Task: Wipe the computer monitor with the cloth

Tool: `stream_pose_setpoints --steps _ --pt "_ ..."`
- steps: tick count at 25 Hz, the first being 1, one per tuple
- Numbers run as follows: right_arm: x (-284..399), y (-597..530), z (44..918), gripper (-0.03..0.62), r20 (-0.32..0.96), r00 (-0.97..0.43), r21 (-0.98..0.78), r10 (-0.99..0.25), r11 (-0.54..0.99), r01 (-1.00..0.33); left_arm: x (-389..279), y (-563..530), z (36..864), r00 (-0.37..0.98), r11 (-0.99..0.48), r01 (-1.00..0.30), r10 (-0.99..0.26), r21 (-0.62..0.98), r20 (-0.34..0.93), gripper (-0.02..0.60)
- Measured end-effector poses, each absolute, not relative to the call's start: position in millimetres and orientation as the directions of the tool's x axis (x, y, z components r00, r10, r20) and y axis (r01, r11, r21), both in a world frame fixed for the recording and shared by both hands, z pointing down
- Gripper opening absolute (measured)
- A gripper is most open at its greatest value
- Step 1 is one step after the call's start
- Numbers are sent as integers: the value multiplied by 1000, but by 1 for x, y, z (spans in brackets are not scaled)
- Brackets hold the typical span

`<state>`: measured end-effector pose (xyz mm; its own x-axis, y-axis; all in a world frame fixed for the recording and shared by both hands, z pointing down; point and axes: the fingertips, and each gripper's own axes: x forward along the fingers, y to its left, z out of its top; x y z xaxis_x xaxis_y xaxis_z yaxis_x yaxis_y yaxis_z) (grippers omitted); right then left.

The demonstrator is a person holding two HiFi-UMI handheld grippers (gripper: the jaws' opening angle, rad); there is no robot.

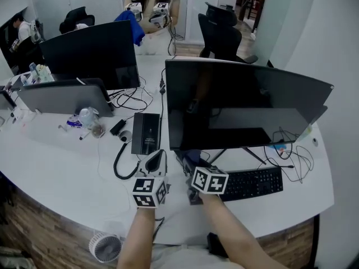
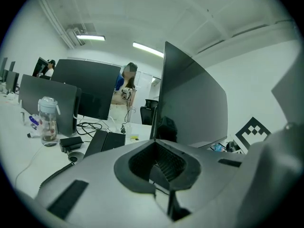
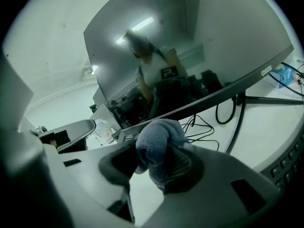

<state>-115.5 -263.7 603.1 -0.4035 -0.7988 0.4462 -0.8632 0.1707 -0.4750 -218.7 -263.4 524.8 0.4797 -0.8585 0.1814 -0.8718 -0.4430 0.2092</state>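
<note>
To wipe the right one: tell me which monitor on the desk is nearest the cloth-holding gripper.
The wide curved monitor, directly before the right gripper holding the cloth; the black monitor and the grey one stand farther off, left.

A white curved desk (image 1: 61,167) stands on wood-plank floor (image 1: 33,231), a black office chair (image 1: 221,35) beyond, strip lights (image 2: 147,48) overhead.

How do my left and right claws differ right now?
The right claw is clamped on a bunched blue-grey cloth; the left claw is shut on nothing. The right claw faces the monitor near its lower edge; the left claw looks past its left edge. Both sit low before it.
</note>
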Motion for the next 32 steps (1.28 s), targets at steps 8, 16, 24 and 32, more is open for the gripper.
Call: stream_pose_setpoints --steps 8,16,24,32 --pt "-133 -264 603 146 453 -436 -483 -777 197 -853 -232 -262 528 456 -415 -884 -869 216 192 8" --pt "-163 -262 605 146 449 -493 -490 -745 257 -833 -247 -259 532 428 -385 -896 -880 220 204 8" --pt "-184 -262 605 146 446 -529 -500 -722 289 -817 -262 -256 534 403 -360 -908 -890 217 212 8" --pt "-205 -262 604 146 442 -564 -514 -697 319 -796 -272 -256 533 385 -341 -915 -898 214 212 8"
